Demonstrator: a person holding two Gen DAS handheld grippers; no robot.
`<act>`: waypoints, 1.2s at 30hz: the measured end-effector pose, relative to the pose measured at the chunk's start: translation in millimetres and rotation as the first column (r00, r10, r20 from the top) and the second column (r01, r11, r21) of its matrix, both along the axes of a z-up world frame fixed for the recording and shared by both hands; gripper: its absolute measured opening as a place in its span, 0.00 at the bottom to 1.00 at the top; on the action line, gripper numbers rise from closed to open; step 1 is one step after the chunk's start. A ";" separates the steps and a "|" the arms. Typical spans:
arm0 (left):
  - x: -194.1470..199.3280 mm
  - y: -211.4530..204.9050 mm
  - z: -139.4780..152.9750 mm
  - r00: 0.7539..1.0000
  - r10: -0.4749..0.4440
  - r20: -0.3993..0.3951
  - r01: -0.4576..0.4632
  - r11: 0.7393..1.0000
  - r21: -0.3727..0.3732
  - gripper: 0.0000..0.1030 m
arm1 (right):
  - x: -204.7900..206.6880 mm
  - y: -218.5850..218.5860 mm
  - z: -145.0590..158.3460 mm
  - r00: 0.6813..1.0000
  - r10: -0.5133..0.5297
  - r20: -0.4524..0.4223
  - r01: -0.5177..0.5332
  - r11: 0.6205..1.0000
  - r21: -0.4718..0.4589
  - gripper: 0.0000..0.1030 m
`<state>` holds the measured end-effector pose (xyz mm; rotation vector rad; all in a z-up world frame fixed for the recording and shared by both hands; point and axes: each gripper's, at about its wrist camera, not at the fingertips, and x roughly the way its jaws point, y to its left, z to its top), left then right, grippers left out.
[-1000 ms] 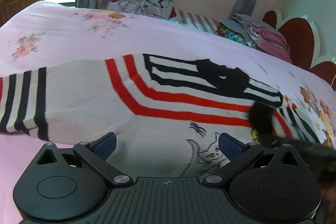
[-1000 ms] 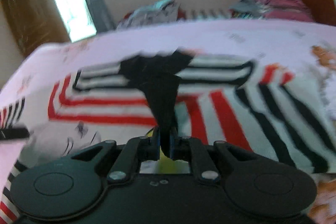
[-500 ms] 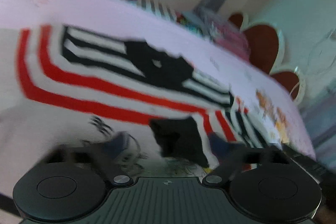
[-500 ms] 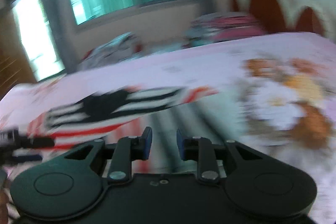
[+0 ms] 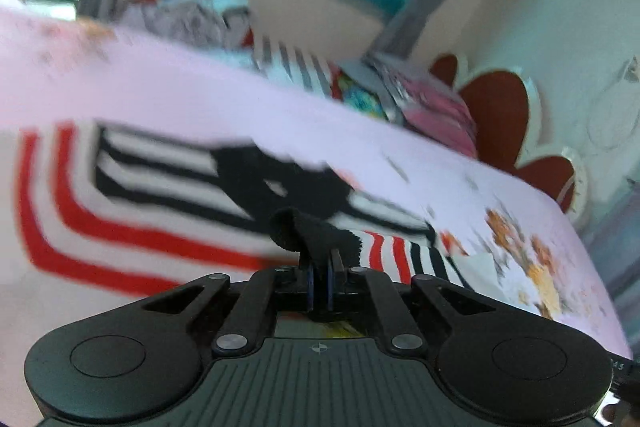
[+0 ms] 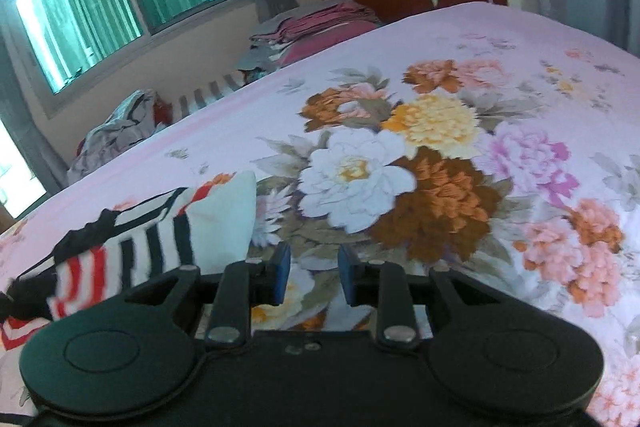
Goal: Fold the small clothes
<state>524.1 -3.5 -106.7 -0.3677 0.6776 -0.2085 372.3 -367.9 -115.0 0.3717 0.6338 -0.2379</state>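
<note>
striped top point(image 5: 132, 203), flat on floral bedspread point(image 6: 500, 39), fold in progress
left gripper point(image 5: 319, 277) clamped on its black cuff, garment stretching ahead-left; right gripper point(image 6: 314, 273) part-open, empty, garment to its left.

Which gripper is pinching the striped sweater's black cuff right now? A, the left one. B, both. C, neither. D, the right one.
A: the left gripper is shut on the black cuff of the striped sweater, while the right gripper is open over the floral bedsheet.
</note>
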 end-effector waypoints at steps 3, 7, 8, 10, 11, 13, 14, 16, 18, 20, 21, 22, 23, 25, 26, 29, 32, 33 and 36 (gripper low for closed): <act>-3.7 25.0 -1.9 0.999 0.033 -0.001 -0.033 0.997 0.071 0.05 | 10.0 9.6 -3.1 0.999 0.052 -0.011 -0.051 0.999 0.019 0.27; -2.0 43.2 -31.1 0.995 0.058 -0.081 -0.049 0.993 0.109 0.05 | 20.7 26.0 -13.7 0.991 0.127 -0.049 -0.126 0.992 0.019 0.29; -3.1 44.8 -35.8 0.994 0.064 -0.089 -0.054 0.992 0.116 0.05 | 22.9 29.1 -16.4 0.989 0.139 -0.057 -0.138 0.990 0.022 0.29; -7.4 44.7 -40.8 0.993 0.077 -0.087 -0.067 0.992 0.107 0.05 | 25.2 33.3 -18.7 0.987 0.150 -0.064 -0.149 0.989 0.021 0.29; -8.5 43.8 -42.3 0.993 0.080 -0.083 -0.071 0.992 0.105 0.05 | 26.7 34.1 -19.5 0.986 0.155 -0.064 -0.154 0.988 0.021 0.29; -12.8 44.6 -41.8 0.994 0.087 -0.068 -0.079 0.990 0.113 0.05 | 32.1 33.8 -18.7 0.985 0.167 -0.054 -0.165 0.986 0.026 0.30; -17.0 47.0 -40.9 0.994 0.090 -0.053 -0.083 0.988 0.131 0.14 | 37.3 32.9 -17.6 0.984 0.173 -0.048 -0.172 0.985 0.028 0.32; -16.5 46.0 -40.7 0.995 0.096 -0.037 -0.089 0.981 0.172 0.45 | 49.3 30.0 -14.7 0.983 0.179 -0.032 -0.178 0.984 0.033 0.41; -13.0 47.8 -39.1 0.995 0.098 -0.005 -0.095 0.977 0.188 0.50 | 67.9 26.5 -11.8 0.982 0.190 -0.003 -0.190 0.980 0.058 0.54; -3.7 53.0 -38.6 0.995 0.098 -0.011 -0.095 0.980 0.177 0.50 | 91.5 24.3 -12.3 0.978 0.211 0.010 -0.211 0.974 0.088 0.54; 2.2 55.3 -40.0 0.995 0.099 -0.022 -0.094 0.983 0.158 0.50 | 103.9 23.5 -13.7 0.975 0.220 0.015 -0.220 0.970 0.107 0.54; 6.9 56.6 -42.3 0.994 0.098 -0.039 -0.091 0.985 0.145 0.50 | 115.5 22.8 -15.7 0.974 0.226 0.019 -0.226 0.966 0.123 0.54; 11.9 57.4 -45.6 0.994 0.098 -0.057 -0.090 0.987 0.135 0.50 | 127.1 22.2 -18.6 0.973 0.230 0.020 -0.230 0.964 0.136 0.53; 20.6 59.6 -53.1 0.990 0.100 -0.095 -0.090 0.990 0.105 0.50 | 148.8 19.9 -27.7 0.973 0.232 0.006 -0.229 0.957 0.176 0.48; 22.7 59.8 -54.7 0.991 0.097 -0.097 -0.087 0.991 0.101 0.40 | 157.9 18.3 -32.6 0.973 0.232 -0.005 -0.226 0.953 0.200 0.47; 24.8 59.7 -57.2 0.993 0.073 -0.093 -0.064 0.993 0.098 0.11 | 176.3 19.4 -45.7 0.963 0.265 -0.039 -0.250 0.940 0.231 0.15; 9.3 56.0 -45.9 0.994 0.101 0.046 -0.107 0.983 0.149 0.10 | 168.6 31.7 -39.3 0.959 0.283 -0.020 -0.280 0.956 0.093 0.10; 9.4 53.9 -47.9 0.994 0.099 0.045 -0.106 0.979 0.175 0.10 | 167.7 35.1 -43.1 0.959 0.281 -0.040 -0.278 0.958 0.067 0.10; 18.2 49.4 -64.0 0.997 0.074 -0.034 -0.065 0.975 0.211 0.10 | 167.1 38.8 -51.6 0.964 0.259 -0.066 -0.257 0.966 0.029 0.11</act>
